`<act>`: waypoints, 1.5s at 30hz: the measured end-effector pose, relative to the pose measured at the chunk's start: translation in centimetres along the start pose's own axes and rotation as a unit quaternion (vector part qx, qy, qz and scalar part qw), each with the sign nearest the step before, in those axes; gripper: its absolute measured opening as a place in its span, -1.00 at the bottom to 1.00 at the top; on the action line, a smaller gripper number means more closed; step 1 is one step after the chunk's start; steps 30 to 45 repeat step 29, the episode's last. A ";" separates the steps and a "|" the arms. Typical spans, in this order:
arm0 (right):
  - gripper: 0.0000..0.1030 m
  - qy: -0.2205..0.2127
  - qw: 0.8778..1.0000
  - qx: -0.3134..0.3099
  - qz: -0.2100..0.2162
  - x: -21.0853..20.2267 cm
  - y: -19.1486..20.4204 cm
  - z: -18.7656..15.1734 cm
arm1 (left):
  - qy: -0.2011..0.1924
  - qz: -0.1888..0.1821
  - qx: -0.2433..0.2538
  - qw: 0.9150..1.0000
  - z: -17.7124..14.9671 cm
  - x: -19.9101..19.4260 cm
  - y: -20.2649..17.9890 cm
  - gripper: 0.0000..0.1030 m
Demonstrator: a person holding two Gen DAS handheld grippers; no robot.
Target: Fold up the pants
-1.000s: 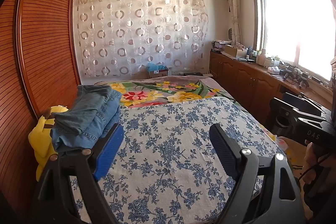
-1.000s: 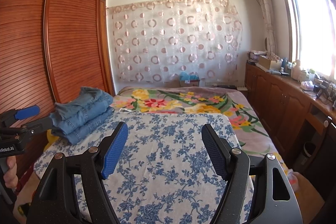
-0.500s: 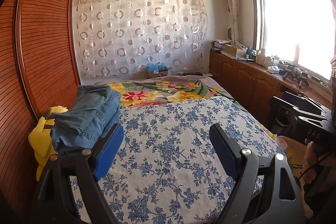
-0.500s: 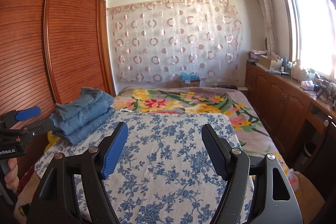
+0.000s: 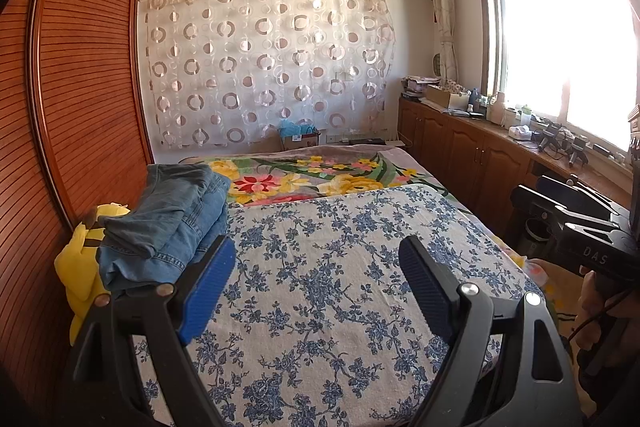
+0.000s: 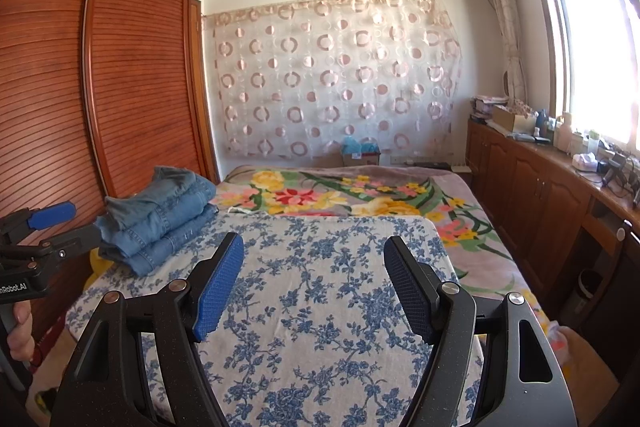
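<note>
- Two grippers — left gripper and right gripper — spread wide, grasping nothing, above blue-flowered sheet.
- Folded denim pants stacked at bed's left edge, beside wardrobe.
- Folding seemingly done; next, probably fetching another pair.

Blue-flowered bedspread, floral blanket behind it, yellow plush toy, circle-patterned curtain, louvred wardrobe

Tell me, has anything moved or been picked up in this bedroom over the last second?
Nothing visibly changed. The left gripper and right gripper both hang open over the blue floral bedspread, holding nothing. The folded jeans lie stacked at the bed's left edge as before, beside the yellow plush toy.
</note>
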State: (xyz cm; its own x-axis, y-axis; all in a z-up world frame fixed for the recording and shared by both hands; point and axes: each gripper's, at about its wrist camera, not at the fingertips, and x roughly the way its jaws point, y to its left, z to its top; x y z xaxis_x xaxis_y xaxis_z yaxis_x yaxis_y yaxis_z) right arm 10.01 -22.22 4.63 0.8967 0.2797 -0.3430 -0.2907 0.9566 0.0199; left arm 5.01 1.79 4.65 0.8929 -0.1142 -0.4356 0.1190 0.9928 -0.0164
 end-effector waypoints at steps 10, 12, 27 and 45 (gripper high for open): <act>0.44 0.000 1.000 0.000 0.000 0.0 0.0 0.0 | 0.000 0.001 0.000 1.000 0.0 0.1 0.0 0.64; 0.44 0.000 1.000 0.000 0.000 0.0 0.0 0.0 | 0.001 -0.001 0.000 1.000 -0.1 0.1 0.0 0.64; 0.45 -0.001 1.000 0.000 0.000 0.1 0.0 -0.1 | 0.000 -0.001 -0.001 1.000 0.4 -0.2 -0.1 0.65; 0.45 0.000 1.000 0.001 0.001 0.1 0.0 -0.1 | 0.000 0.000 0.000 1.000 0.5 -0.2 -0.1 0.65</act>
